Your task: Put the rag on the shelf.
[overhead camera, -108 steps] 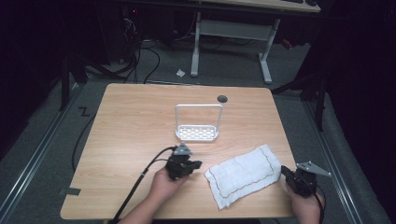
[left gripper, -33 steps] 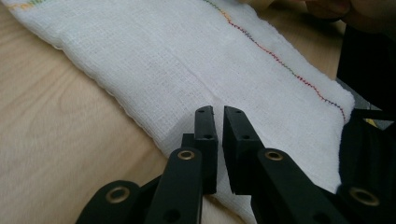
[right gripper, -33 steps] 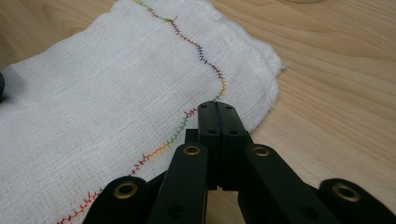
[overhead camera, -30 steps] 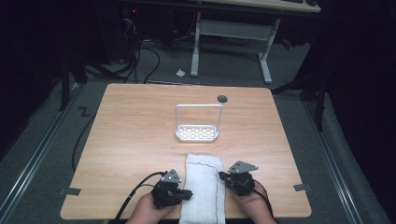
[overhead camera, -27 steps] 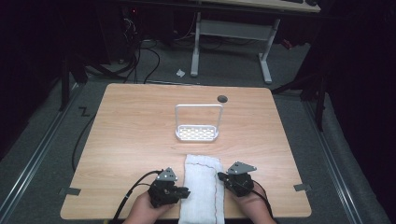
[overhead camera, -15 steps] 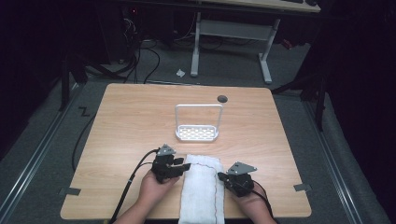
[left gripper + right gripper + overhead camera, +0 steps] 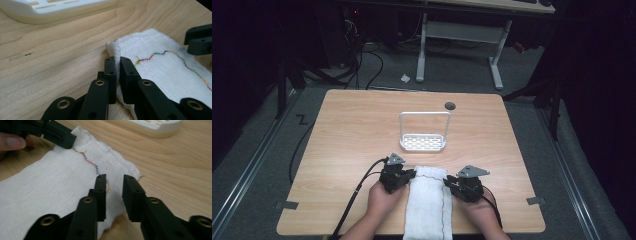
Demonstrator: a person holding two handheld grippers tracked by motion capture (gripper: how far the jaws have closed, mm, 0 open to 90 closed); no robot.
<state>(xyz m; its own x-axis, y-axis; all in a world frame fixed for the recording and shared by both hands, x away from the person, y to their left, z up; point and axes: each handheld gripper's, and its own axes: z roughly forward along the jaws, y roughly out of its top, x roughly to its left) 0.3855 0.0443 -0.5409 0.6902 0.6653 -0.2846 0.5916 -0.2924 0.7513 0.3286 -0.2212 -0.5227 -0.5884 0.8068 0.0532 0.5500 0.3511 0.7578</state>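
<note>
Partly, cloth runs off frame; left tongs pinch it.

- Left gripper is being held low at the near table edge by the left hand, jaws pinched together on a fold of white cloth.
- Right gripper is being held by the right hand, jaws parted over the cloth's edge, nothing gripped.

Bench is lit evenly from overhead, room around it pretty dark. Close-ups look sharp, though their far edges seem a bit soft.
</note>
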